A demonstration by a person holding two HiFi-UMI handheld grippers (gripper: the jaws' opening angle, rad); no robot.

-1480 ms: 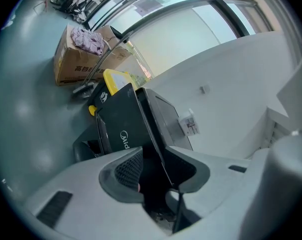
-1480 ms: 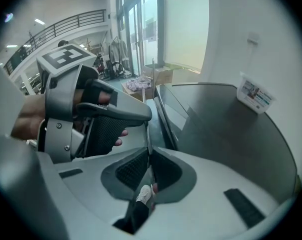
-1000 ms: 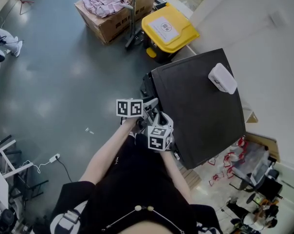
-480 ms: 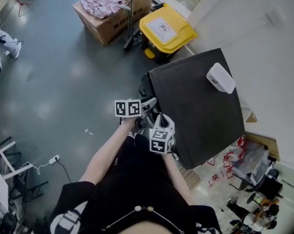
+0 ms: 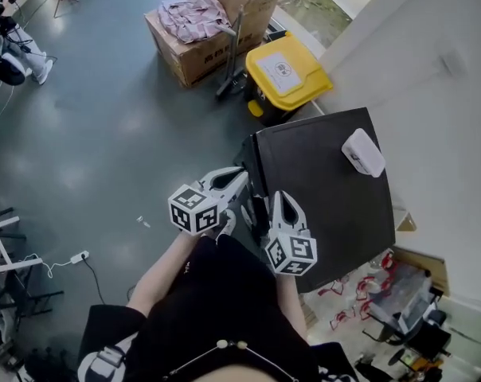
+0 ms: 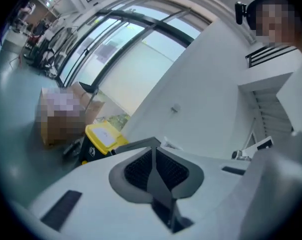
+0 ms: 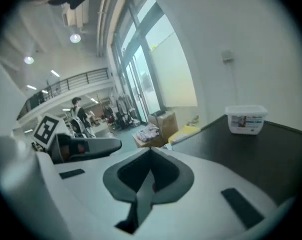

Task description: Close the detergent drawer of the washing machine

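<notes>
Grey pads meet along one seam on the left gripper: its jaws have just been closing and now stand together with nothing between them. Our right gripper is clenched as well, its jaws flat against each other and empty.

In the head view we hold the two side by side in front of us, marker cubes toward our body. Their tips are at the front edge of the washing machine. We cannot tell whether either tip touches it.

The machine's dark top faces the camera, while its front is seen only edge-on. The detergent drawer belongs on that front, just by our gripper tips, and we cannot make out whether it sits flush.

A white tub rests on the far part of the top, near the white wall. Past the machine's far corner stands a yellow-lidded bin. Beside the bin is a cardboard box with clothes heaped in it. Grey floor spreads to our left, and a power strip lies on it with its cable trailing.
</notes>
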